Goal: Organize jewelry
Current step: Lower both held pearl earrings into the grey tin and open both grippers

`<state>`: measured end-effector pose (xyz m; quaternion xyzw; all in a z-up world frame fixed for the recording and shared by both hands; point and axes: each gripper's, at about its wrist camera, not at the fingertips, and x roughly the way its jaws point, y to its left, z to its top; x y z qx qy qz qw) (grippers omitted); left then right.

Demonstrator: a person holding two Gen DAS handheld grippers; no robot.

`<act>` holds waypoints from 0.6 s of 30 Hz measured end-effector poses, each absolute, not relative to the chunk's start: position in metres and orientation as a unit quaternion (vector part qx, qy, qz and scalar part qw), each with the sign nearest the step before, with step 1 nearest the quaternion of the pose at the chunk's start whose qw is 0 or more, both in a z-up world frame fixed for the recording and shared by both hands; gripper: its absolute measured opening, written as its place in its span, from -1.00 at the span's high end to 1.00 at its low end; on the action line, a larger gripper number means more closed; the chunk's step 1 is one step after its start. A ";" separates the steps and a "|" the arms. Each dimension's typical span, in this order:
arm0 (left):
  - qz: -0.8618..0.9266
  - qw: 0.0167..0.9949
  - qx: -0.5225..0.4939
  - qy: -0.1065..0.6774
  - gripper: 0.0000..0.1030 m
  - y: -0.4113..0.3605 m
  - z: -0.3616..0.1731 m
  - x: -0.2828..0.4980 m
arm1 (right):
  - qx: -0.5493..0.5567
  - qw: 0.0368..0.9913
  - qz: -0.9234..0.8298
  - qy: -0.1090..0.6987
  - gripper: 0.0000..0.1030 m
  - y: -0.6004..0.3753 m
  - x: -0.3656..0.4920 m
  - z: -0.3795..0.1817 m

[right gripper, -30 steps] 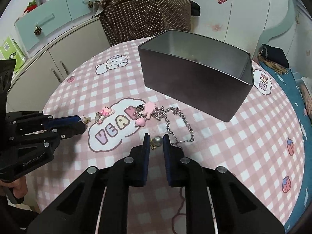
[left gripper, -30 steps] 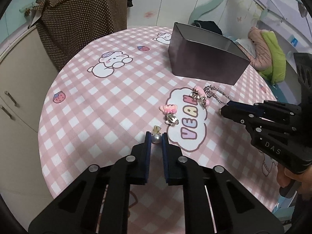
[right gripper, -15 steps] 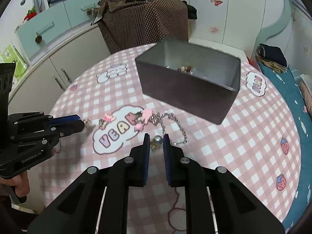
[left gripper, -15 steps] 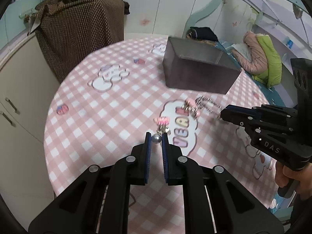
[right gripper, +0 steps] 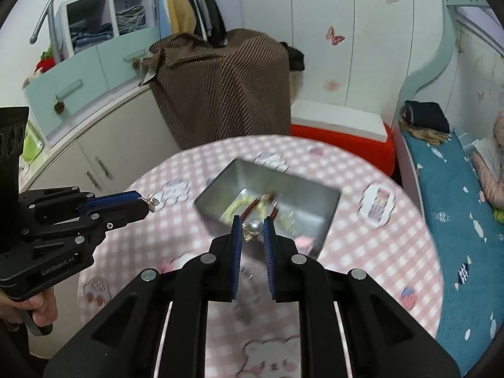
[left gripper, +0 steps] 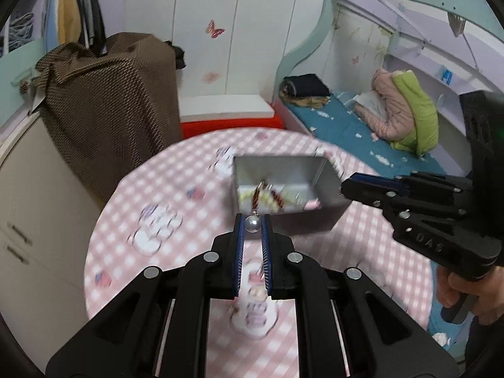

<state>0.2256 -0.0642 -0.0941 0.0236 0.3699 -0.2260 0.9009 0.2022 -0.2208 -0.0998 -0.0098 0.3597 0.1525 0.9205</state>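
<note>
Left gripper (left gripper: 253,225): clamped on a pearl earring (left gripper: 253,223), a round, glossy white bead with a small gold fitting on top, held above the table.
Right gripper (right gripper: 253,227): pinching a second pearl earring (right gripper: 254,226), a shiny silver-white bead with a small gold charm dangling at its left side.
Box (right gripper: 327,217): a grey metal rectangle with an open top, on the table just beyond both pairs of fingertips; blurred jewelry in yellow, red and pink lies inside.
Table (left gripper: 126,220): round, covered in pink and white checks with cartoon animal prints.
Hands: one hand (left gripper: 466,296) grips the right tool's handle.
</note>
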 end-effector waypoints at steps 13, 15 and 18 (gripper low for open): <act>-0.270 0.877 0.023 0.396 0.79 -0.115 -0.096 0.293 | 0.002 0.902 0.143 0.408 0.76 -0.233 0.256 -0.117; -0.271 0.875 0.024 0.400 0.79 -0.120 -0.101 0.296 | 0.001 0.899 0.142 0.414 0.76 -0.232 0.259 -0.121; -0.269 0.873 0.027 0.405 0.79 -0.126 -0.106 0.302 | 0.002 0.895 0.141 0.423 0.76 -0.232 0.263 -0.126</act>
